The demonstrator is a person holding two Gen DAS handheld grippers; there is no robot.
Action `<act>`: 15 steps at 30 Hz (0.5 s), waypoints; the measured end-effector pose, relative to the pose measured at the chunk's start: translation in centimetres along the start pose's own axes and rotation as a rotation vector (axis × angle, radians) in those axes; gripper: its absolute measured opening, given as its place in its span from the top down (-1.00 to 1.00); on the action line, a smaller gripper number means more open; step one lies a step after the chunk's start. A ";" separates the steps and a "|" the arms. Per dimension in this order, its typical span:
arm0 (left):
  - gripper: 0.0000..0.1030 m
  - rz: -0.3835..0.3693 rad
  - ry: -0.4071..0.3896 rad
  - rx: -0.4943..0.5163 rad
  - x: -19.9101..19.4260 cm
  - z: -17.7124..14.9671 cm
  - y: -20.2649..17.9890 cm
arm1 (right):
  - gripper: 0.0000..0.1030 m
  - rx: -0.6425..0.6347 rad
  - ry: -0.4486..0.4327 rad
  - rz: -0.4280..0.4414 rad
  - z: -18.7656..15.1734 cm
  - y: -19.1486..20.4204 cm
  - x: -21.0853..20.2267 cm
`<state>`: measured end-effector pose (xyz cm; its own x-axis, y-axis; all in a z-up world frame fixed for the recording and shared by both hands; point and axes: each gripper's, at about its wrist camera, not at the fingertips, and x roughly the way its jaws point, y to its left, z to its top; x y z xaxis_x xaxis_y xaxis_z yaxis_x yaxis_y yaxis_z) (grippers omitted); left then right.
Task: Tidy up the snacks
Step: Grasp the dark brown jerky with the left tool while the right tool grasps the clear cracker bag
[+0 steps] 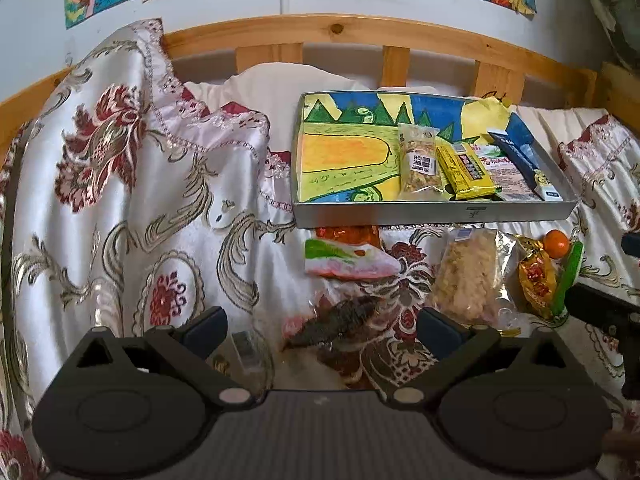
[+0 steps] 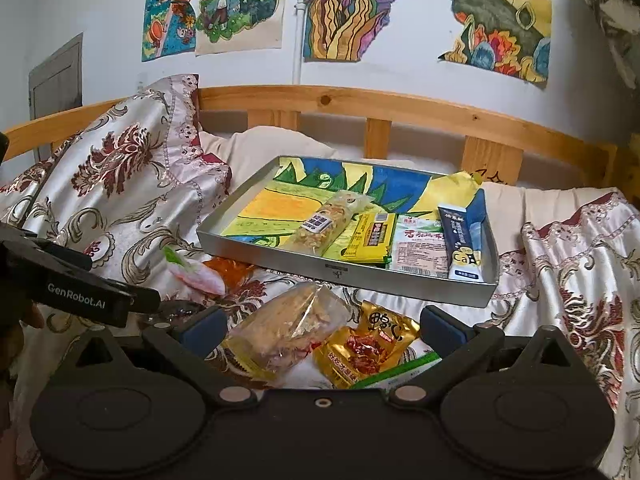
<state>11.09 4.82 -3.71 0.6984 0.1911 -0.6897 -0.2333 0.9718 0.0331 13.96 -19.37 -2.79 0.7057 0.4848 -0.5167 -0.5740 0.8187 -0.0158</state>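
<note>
A silver tray (image 1: 436, 213) (image 2: 340, 276) lined with a painted sheet sits on the bed and holds several snack packs in a row at its right end. In front of it loose snacks lie on the bedspread: a dark snack in a clear wrapper (image 1: 340, 320), a green-pink pack (image 1: 344, 258), a clear bag of pale puffed snack (image 1: 468, 276) (image 2: 288, 328), a gold-red pack (image 1: 536, 280) (image 2: 368, 348). My left gripper (image 1: 320, 332) is open around the dark snack. My right gripper (image 2: 320, 330) is open over the puffed bag and gold pack.
An orange fruit (image 1: 557, 243) and a green pack (image 1: 570, 276) lie at the right. A large floral cushion (image 1: 120, 184) leans at the left. A wooden bed rail (image 1: 360, 36) runs behind the tray. The left gripper's body (image 2: 80, 292) shows at the right wrist view's left edge.
</note>
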 end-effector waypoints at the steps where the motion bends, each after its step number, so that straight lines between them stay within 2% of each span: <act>1: -0.99 0.003 0.000 0.013 0.1 0.1 -0.1 | -0.99 0.000 0.001 0.004 0.1 0.0 0.2; 15: -0.99 0.058 0.028 0.121 1.8 1.2 -0.3 | -0.99 0.001 0.042 0.056 1.0 -0.2 3.8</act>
<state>13.26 5.00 -4.07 0.6666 0.2457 -0.7038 -0.1884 0.9690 0.1598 17.21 -17.35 -3.89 0.6541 0.5167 -0.5524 -0.6117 0.7910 0.0156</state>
